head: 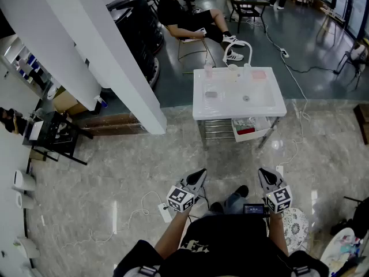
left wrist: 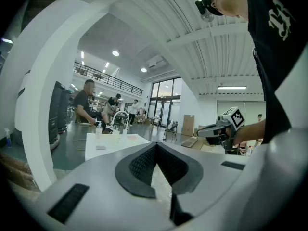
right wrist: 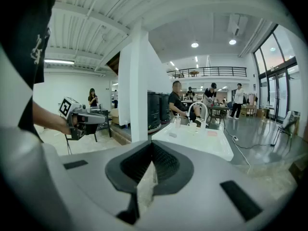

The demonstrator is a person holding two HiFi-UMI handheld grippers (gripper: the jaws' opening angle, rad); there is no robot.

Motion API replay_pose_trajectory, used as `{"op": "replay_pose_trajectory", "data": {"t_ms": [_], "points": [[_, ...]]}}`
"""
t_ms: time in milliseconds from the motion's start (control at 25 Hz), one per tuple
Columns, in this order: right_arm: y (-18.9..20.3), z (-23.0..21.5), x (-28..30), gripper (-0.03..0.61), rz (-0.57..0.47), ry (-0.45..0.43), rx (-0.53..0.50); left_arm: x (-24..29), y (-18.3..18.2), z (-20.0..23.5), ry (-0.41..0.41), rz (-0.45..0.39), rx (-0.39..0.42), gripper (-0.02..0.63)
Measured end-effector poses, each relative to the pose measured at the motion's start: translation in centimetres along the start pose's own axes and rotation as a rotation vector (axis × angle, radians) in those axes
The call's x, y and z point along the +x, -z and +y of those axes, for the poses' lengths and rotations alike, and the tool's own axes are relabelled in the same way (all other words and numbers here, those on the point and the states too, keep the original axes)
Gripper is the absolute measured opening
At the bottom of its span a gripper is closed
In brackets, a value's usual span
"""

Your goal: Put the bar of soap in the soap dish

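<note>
A white sink table (head: 277, 105) stands on the floor a few steps ahead of me. On its top lies a small grey block (head: 211, 94), apparently the bar of soap, also visible in the right gripper view (right wrist: 172, 134). A flat pink dish (head: 259, 74) rests at the table's far right, near a white faucet (head: 238, 44). My left gripper (head: 199, 175) and right gripper (head: 263, 173) are held close to my body, far from the table. The jaws of both are shut with nothing between them. Each gripper shows in the other's view: the right gripper (left wrist: 216, 129) and the left gripper (right wrist: 84, 117).
A thick white column (head: 109, 56) slants down at the table's left. Behind the table a person sits on a chair (head: 193, 25). A white cable (head: 291, 68) trails over the floor at right. A bin of items (head: 249, 127) hangs under the table. A black rack (head: 55, 134) stands at left.
</note>
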State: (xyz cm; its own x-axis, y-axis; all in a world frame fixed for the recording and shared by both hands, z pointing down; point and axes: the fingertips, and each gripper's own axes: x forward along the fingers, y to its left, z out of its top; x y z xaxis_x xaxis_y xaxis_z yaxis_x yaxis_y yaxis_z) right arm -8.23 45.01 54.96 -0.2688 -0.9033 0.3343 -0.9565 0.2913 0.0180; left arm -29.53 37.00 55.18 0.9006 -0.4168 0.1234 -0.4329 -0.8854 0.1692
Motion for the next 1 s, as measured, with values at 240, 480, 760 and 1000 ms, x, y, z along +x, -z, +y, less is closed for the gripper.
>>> {"op": "replay_pose_trajectory", "data": {"t_ms": [240,480,760,1000], "points": [[0.3,-0.8,-0.2,0.008,-0.015,0.004,0.047,1.2,0.3,-1.8,0.026,0.013,0.009,0.008],[0.9,-2.5,-0.5,0.008,-0.012,0.009,0.058,2.0,0.3,-1.7,0.011,0.027,0.008,0.008],[0.7,-5.6,0.8,0.008,-0.003,0.016,0.086,4.7,-0.5,-0.1,-0.011,0.048,0.008,0.008],[-0.6,-10.8,3.3,0.009,-0.013,0.026,0.107,9.2,-2.6,2.1,-0.024,0.051,0.027,0.008]]}}
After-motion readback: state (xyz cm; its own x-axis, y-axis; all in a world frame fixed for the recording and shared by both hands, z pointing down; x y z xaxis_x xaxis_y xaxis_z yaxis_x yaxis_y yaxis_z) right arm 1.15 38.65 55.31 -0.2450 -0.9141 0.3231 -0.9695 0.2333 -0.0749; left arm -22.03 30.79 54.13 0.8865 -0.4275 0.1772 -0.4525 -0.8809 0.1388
